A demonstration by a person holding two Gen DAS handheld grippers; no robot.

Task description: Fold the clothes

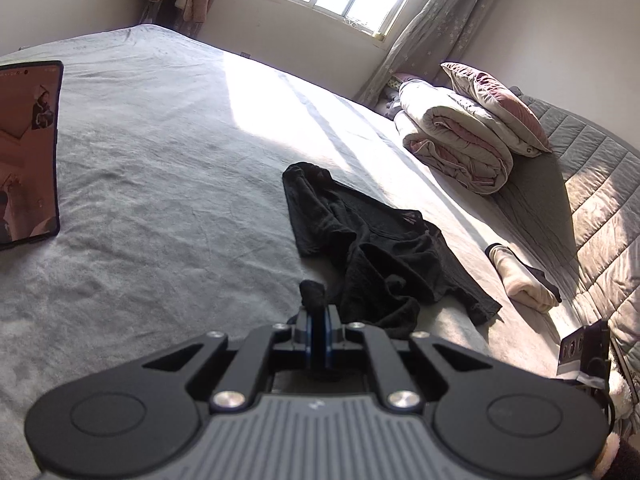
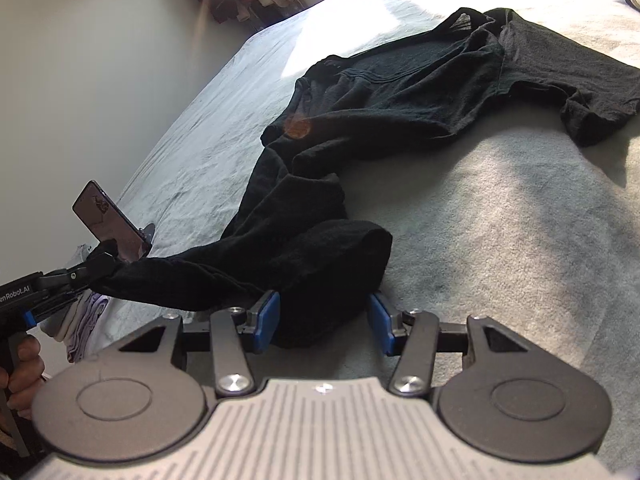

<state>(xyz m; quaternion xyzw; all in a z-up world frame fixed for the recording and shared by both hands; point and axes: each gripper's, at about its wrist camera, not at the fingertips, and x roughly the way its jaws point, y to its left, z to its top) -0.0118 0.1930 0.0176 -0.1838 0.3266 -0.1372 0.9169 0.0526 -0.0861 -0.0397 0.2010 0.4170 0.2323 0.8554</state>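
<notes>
1. Two grippers are at work on one black garment (image 2: 400, 92), a T-shirt lying crumpled on the grey bed (image 1: 140, 180).
2. Nearest, my left gripper (image 1: 319, 316) has its jaws pinched together on a corner of the black cloth; in the right wrist view the fabric runs taut from it across the bed's edge.
3. My right gripper (image 2: 324, 320) has its jaws standing about half apart, with a rolled fold of the same shirt between the blue pads (image 2: 269, 316). The left pad seems to touch the cloth and the right stands clear, so I judge nothing is gripped there yet.
4. Soft, light and limp, the shirt will sag and bunch wherever it is unsupported. Hems, shoulder seams or corners look like the best holds, since the doubled cloth there should slip less.
5. Farther off lie a pale sock (image 1: 520, 276), a rolled quilt (image 1: 456, 140) and a pillow (image 1: 496, 108) beneath the window.
6. Readable writing: "enRobot.AI", cut off, on the left gripper's body in the right wrist view. A faint logo on the shirt is illegible.
</notes>
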